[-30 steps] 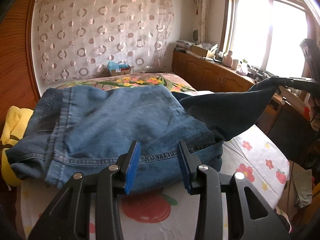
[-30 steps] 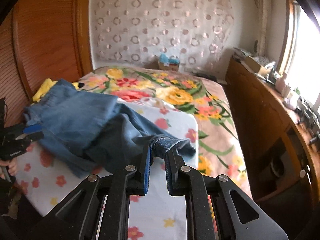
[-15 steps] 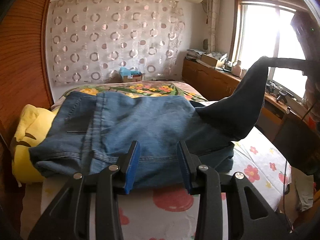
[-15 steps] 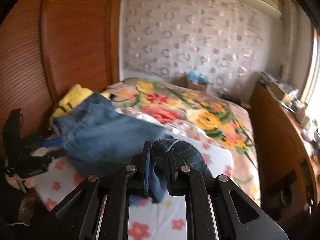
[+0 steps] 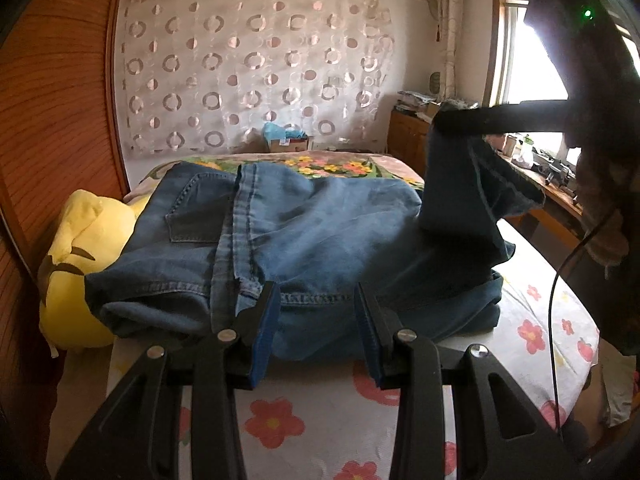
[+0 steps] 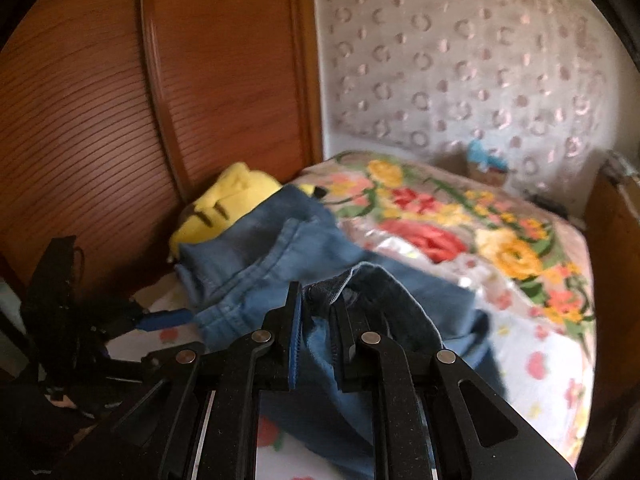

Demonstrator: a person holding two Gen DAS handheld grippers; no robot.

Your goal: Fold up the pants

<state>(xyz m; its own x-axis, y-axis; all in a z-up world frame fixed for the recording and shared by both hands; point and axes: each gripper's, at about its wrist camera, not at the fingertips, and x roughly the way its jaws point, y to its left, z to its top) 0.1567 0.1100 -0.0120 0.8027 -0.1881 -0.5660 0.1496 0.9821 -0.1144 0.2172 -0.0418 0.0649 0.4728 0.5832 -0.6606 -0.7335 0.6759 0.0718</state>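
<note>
Blue jeans lie bunched on a white flower-print cover, waistband and back pocket toward my left gripper. My left gripper stands open just in front of the waistband edge, its blue pads apart and no cloth pinched. In the left wrist view my right gripper hangs at the upper right with a dark leg end draped from it. In its own view the right gripper is shut on that leg hem, above the jeans. The left gripper shows at the left.
A yellow plush toy lies left of the jeans against a wooden slatted wardrobe. Behind are a floral bedspread, a small box and a patterned curtain. A wooden sideboard runs along the right under the window.
My right gripper has swung the leg end up and to the left, over the jeans toward the waistband. The left gripper drifted a little and stayed open.
</note>
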